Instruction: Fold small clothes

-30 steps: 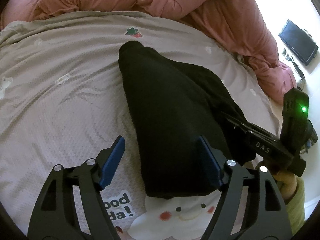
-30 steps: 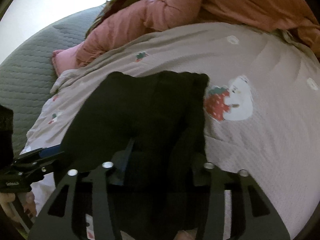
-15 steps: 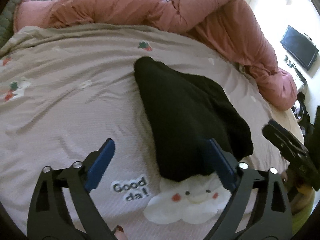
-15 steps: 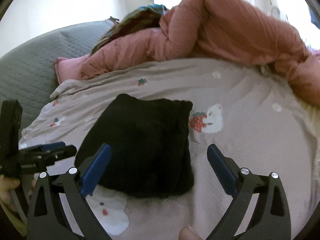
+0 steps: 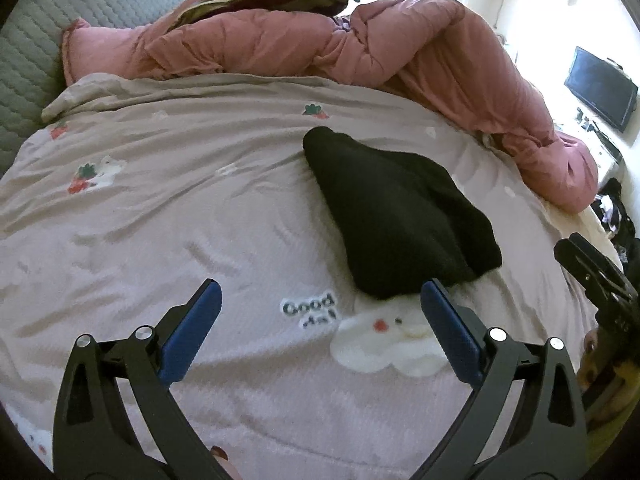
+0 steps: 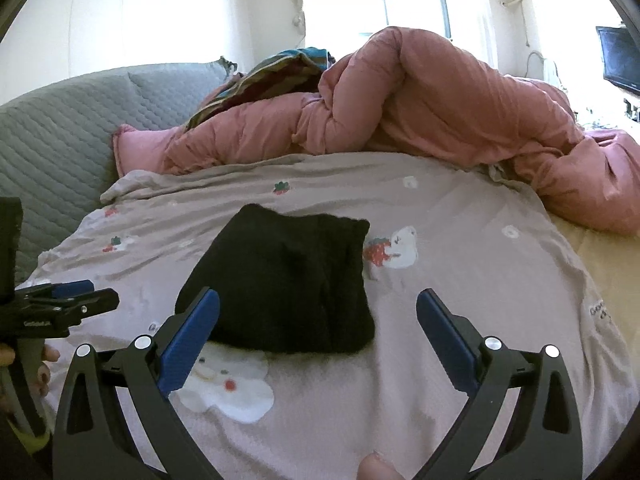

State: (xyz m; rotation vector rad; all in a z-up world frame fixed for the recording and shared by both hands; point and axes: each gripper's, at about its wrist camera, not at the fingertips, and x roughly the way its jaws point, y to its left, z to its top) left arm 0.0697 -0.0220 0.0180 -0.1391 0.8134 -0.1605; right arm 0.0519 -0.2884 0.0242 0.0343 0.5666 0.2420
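Note:
A black garment [image 5: 396, 216] [image 6: 288, 280] lies folded into a compact wedge on the beige printed bedsheet [image 5: 160, 220]. My left gripper [image 5: 320, 286] hovers just short of its near edge, jaws opening wide, nothing between the blue pads. In the right wrist view my right gripper [image 6: 318, 294] is open and empty, pulled back above the garment's near side. Each gripper shows at the edge of the other's view: the right one [image 5: 592, 272] at far right, the left one [image 6: 60, 304] at far left, held by a hand.
A bunched pink duvet [image 5: 360, 48] [image 6: 440, 100] runs along the far side of the bed and down its right edge. A grey quilted headboard [image 5: 32, 40] stands at the left. A dark screen [image 5: 600, 88] hangs on the right wall.
Both grippers let go of the black garment, opened wide and drew back and up. The garment now lies free on the sheet, farther from both cameras.

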